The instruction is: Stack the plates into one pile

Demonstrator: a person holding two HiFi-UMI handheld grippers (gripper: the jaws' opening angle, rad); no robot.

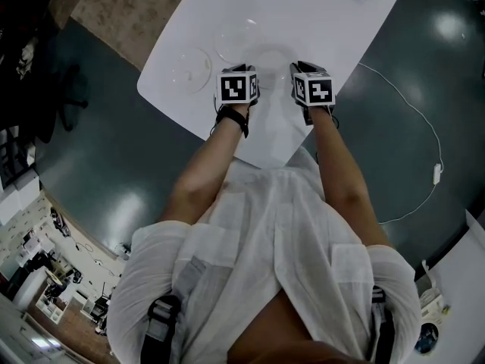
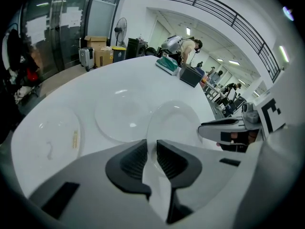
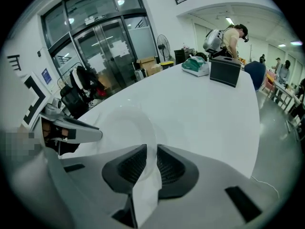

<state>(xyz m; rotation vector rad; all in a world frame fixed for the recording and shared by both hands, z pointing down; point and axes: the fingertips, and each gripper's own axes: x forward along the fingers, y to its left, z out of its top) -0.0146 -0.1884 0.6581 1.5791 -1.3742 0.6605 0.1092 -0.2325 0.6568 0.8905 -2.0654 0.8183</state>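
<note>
Three clear plates lie on the white table [image 1: 318, 14]. The nearest plate [image 2: 176, 123] [image 3: 126, 128] sits between my two grippers and appears tilted, its near edge raised. My left gripper [image 2: 151, 159] is shut on its left rim and shows in the head view under its marker cube [image 1: 244, 73]. At the plate's right rim my right gripper [image 3: 151, 163] [image 1: 305, 70] is likewise shut on it. A second plate [image 2: 121, 113] [image 1: 241, 40] lies just beyond, and a third [image 2: 50, 135] [image 1: 189, 68] is further left. Each gripper sees the other across the held plate.
A black box [image 2: 190, 75] and a green item [image 2: 167, 65] sit at the table's far end, where a person stands bent over. The near table edge [image 1: 265, 161] is close to my body. A white cable [image 1: 424, 127] runs over the dark floor to the right.
</note>
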